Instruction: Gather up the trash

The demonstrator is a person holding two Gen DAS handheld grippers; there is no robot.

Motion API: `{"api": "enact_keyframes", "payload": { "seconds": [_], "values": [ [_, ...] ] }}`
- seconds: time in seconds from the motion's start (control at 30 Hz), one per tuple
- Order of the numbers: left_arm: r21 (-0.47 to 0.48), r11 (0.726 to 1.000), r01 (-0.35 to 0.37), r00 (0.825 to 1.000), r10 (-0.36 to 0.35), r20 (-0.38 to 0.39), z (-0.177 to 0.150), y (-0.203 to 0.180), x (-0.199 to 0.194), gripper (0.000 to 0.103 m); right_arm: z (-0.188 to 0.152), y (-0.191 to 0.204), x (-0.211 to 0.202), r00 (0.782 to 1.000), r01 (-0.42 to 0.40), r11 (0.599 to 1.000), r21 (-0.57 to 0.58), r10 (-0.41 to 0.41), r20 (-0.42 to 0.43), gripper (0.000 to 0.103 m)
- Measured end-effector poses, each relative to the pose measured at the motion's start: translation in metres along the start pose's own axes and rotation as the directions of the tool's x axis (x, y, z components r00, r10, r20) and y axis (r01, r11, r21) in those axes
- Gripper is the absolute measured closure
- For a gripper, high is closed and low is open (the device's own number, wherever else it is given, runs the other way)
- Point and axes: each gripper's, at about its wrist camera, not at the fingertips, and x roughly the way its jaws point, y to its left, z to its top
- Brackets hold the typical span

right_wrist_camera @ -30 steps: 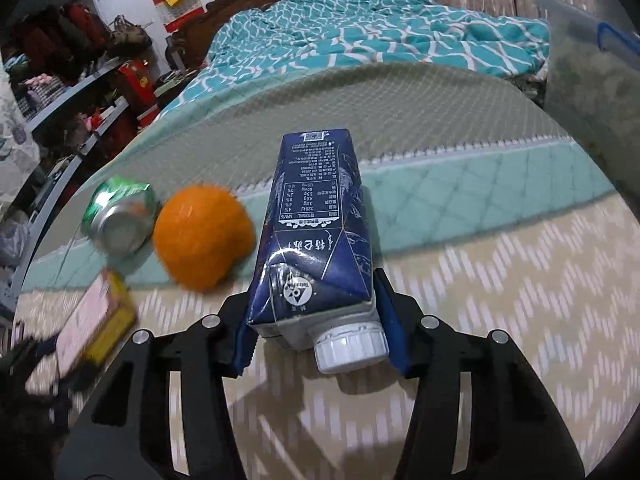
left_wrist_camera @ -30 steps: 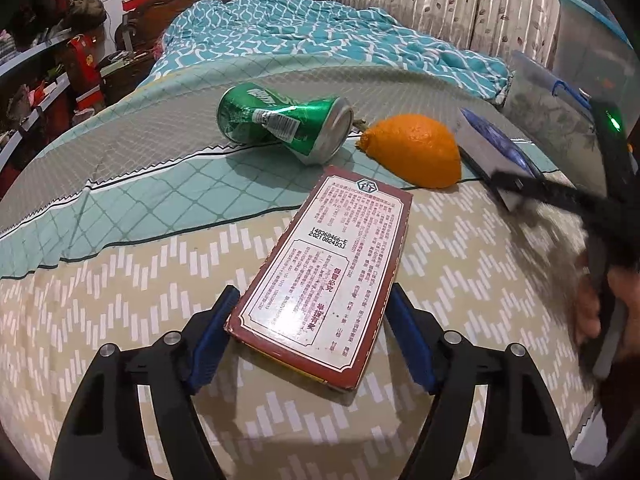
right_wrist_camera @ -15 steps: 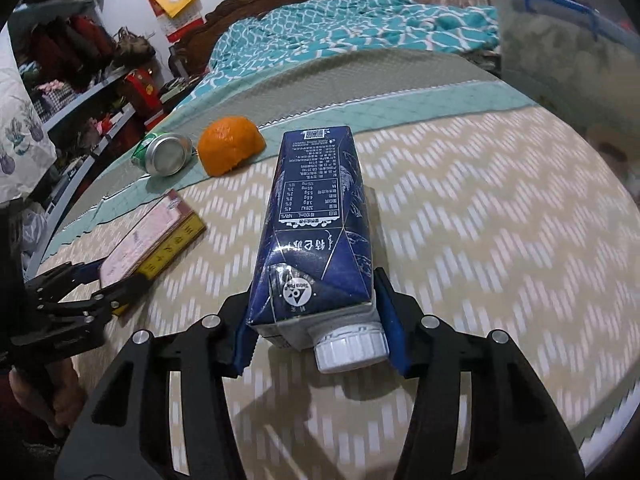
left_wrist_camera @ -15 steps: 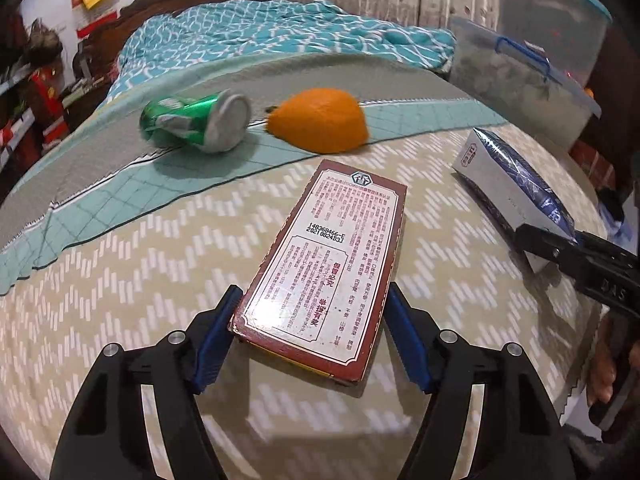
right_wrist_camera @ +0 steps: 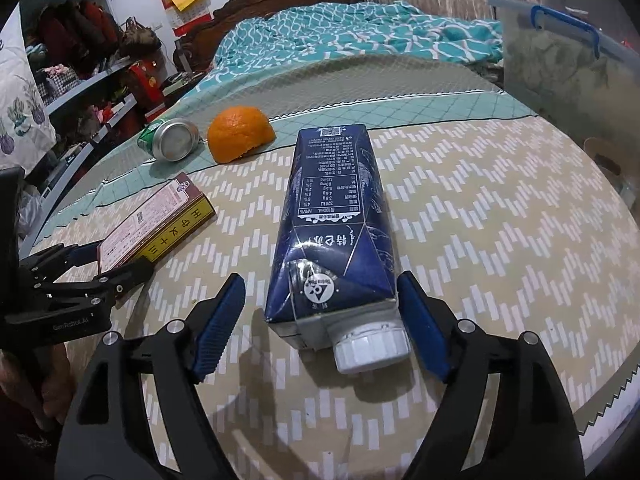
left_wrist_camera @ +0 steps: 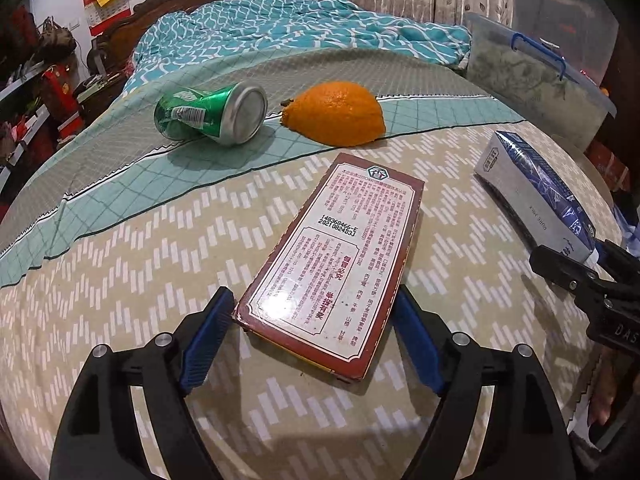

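A flat red-brown carton box (left_wrist_camera: pixel 340 256) lies on the round table between the open blue pads of my left gripper (left_wrist_camera: pixel 316 338); the pads stand slightly apart from its sides. It also shows in the right wrist view (right_wrist_camera: pixel 156 224). A dark blue milk carton (right_wrist_camera: pixel 336 232) with a white cap lies on its side between the open pads of my right gripper (right_wrist_camera: pixel 324 328), a gap on the left side. The milk carton also shows in the left wrist view (left_wrist_camera: pixel 536 196). A crushed green can (left_wrist_camera: pixel 212 114) and an orange peel half (left_wrist_camera: pixel 336 114) lie farther back.
The table has a beige zigzag cloth (left_wrist_camera: pixel 120 264) with a teal and grey cloth behind. A clear storage bin (left_wrist_camera: pixel 536 68) with a blue handle stands at the right. A bed (left_wrist_camera: pixel 288 28) lies behind, and shelves (right_wrist_camera: pixel 84 92) at the left.
Both grippers have opened, their pads now standing off the box and the milk carton. Both objects now rest on the table nearer its front edge, having been carried away from the can and peel.
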Motion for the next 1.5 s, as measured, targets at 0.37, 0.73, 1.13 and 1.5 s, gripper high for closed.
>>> {"api": "enact_keyframes", "payload": {
  "seconds": [0.37,0.73,1.13,1.5],
  "values": [
    [-0.011,1.000,0.007,1.000,-0.007,-0.012,0.001,0.003,0.001,0.015,0.003,0.006,0.004,1.000,0.008,1.000,-0.013,-0.008,-0.004,0.022],
    [-0.020,0.999,0.036,0.999,-0.036,-0.024,0.001,0.008,0.003,0.009,0.001,0.011,0.007,1.000,0.026,0.999,-0.030,-0.026,-0.011,0.020],
    [-0.039,0.997,0.059,0.998,-0.060,-0.017,-0.006,0.013,-0.003,0.008,0.002,0.018,0.013,0.998,0.043,0.997,-0.068,-0.046,-0.036,0.013],
    [-0.028,0.997,0.066,0.998,-0.067,-0.015,-0.007,0.013,-0.005,0.008,0.005,0.015,0.014,0.999,-0.003,1.000,-0.019,0.002,-0.047,0.003]
  ]
}}
